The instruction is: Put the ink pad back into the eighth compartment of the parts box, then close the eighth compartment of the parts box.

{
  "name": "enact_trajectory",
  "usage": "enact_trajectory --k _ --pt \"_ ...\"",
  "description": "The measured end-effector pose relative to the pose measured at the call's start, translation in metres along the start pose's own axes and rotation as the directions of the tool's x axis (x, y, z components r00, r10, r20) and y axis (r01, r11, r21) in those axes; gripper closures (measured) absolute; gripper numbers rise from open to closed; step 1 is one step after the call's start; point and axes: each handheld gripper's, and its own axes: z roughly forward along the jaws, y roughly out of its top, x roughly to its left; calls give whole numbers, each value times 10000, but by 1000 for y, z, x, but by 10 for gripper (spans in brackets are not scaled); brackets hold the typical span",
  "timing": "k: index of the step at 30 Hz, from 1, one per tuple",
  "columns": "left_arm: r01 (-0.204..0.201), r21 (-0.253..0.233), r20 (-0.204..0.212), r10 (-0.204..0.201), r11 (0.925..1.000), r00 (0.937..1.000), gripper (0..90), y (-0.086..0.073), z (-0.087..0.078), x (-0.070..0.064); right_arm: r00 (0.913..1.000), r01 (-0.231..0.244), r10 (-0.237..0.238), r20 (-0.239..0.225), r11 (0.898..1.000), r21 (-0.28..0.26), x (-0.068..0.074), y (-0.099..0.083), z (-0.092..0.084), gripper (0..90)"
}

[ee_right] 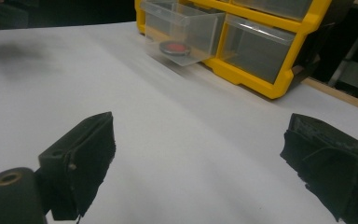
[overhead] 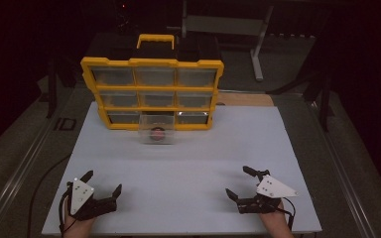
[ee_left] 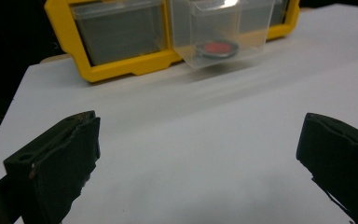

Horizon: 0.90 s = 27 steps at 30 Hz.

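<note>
Tongs at rest: left gripper lies at 7 o'clock on the table, right gripper at 5 o'clock. Both have jaws spread wide and hold nothing; each gripper view shows bare white surface between the black pads. Both point toward 12 o'clock, which suggests a ready stance facing the work.

Ahead, at 12 o'clock, stands the organizer, a yellow frame of nine clear drawers in three rows, upright with a carry handle on top. Its upright stance keeps all drawer fronts facing the tongs.

The bottom-centre drawer is pulled out toward the tongs, while the rest sit flush. Inside it lies a disc, red with a dark rim, flat on the drawer floor. The left gripper view shows the disc near the drawer front; the right gripper view shows it likewise. The open drawer likely serves access to the disc from above.

No brand, label or writing can be read on the organizer or tongs.
</note>
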Motion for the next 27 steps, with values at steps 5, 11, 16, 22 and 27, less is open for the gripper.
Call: enact_trajectory --k 5,11,16,22,27 --pt "-86 -120 0 86 9999 10000 0 0 -2 -2 10000 -88 88 -4 10000 31 -1 -1 0 88" --pt "-83 -52 88 83 10000 9999 0 -1 1 -1 9999 -85 86 -53 9999 79 -1 -2 1 88" --pt "-54 -193 -27 53 9998 10000 0 -1 1 1 10000 -73 74 -58 9999 80 -1 -2 1 87" --pt "35 -255 -135 -39 9997 9999 0 0 0 2 9999 -100 100 -82 9999 98 0 -2 2 88" --pt "59 -319 -154 -64 9995 9999 0 0 -2 1 10000 -83 83 -49 9999 81 0 -1 2 88"
